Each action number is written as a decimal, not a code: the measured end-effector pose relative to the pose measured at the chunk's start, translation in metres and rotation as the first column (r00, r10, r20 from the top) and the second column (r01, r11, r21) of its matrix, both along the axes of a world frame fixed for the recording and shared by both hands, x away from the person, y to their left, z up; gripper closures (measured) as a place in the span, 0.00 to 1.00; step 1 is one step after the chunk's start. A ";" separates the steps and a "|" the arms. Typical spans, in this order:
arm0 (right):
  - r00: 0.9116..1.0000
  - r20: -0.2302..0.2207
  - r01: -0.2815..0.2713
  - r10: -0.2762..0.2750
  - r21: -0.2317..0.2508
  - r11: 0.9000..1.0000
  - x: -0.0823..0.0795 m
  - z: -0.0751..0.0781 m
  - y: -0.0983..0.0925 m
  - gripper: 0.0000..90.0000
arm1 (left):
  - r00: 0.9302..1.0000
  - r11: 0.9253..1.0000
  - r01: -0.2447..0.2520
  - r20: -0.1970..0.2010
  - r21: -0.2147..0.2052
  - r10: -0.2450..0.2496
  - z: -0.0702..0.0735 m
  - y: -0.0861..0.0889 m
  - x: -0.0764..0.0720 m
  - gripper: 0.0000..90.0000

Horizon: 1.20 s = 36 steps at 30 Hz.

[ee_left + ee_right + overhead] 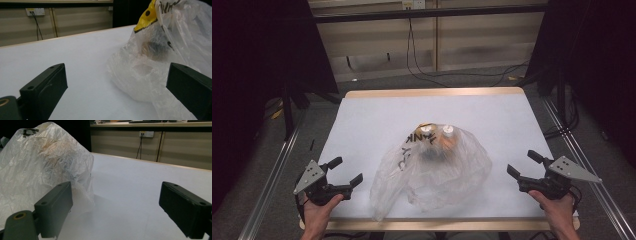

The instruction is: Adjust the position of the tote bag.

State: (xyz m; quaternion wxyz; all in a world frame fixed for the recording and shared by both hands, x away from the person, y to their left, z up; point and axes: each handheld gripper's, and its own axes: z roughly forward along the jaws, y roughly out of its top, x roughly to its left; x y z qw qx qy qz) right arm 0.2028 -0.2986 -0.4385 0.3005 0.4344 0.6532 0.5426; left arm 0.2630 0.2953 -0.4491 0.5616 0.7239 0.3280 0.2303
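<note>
Near edge of the white-covered table (362, 115): left gripper (346, 171) and right gripper (523, 164), both held low at the front corners, jaws spread wide, nothing between them. In the left gripper view, black jaws standing apart with bare white surface between, film of the bag just beside the right-hand jaw. In the right gripper view, same spread, film just behind the left-hand jaw; contact there cannot be told.

Between the grippers, toward the table's middle: crumpled translucent plastic bag with black lettering and a yellow printed patch (432, 170), slumped in a loose mound on the cover, well apart from both grippers in the high view.

Farther in, at the bag's far upper part: two small white-capped bottles (447, 131) and a darker, brownish mass inside, seen through the film; exact contents too blurred to name.

Handling judgement:
- Film: thin, soft, limp, likely slippery; no shape of its own.
- Weight: probably concentrated at the far end with the contents; near folds nearly weightless.
- Grasp points: a bunched fold or the rim of the opening, not a flat single layer.
- Risk: tearing under a sharp pull; contents rolling or tipping when lifted from one side alone.
</note>
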 end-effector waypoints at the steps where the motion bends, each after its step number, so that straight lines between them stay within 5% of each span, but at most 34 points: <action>1: 1.000 -0.002 -0.003 0.003 -0.004 1.000 0.001 0.000 0.000 0.15 | 1.000 1.000 0.006 0.001 0.007 -0.006 0.000 0.000 0.001 0.04; 8: 0.999 -0.036 -0.028 0.027 -0.016 0.999 0.002 -0.003 0.002 0.23 | 0.998 0.999 0.027 -0.059 0.023 -0.026 -0.003 -0.003 0.006 0.07; 19: 0.989 -0.095 -0.114 0.112 -0.019 0.993 0.002 0.002 0.018 0.41 | 0.996 0.998 0.056 -0.074 0.022 -0.054 -0.002 -0.003 0.001 0.12; 26: 0.973 -0.139 -0.189 0.186 -0.007 0.982 0.001 0.006 0.031 0.48 | 0.995 0.998 0.058 -0.080 0.020 -0.056 -0.001 -0.004 -0.001 0.14; 36: 0.934 -0.173 -0.319 0.312 -0.012 0.948 0.000 0.012 0.057 0.65 | 0.993 0.995 0.097 -0.077 0.031 -0.094 -0.001 -0.008 -0.002 0.16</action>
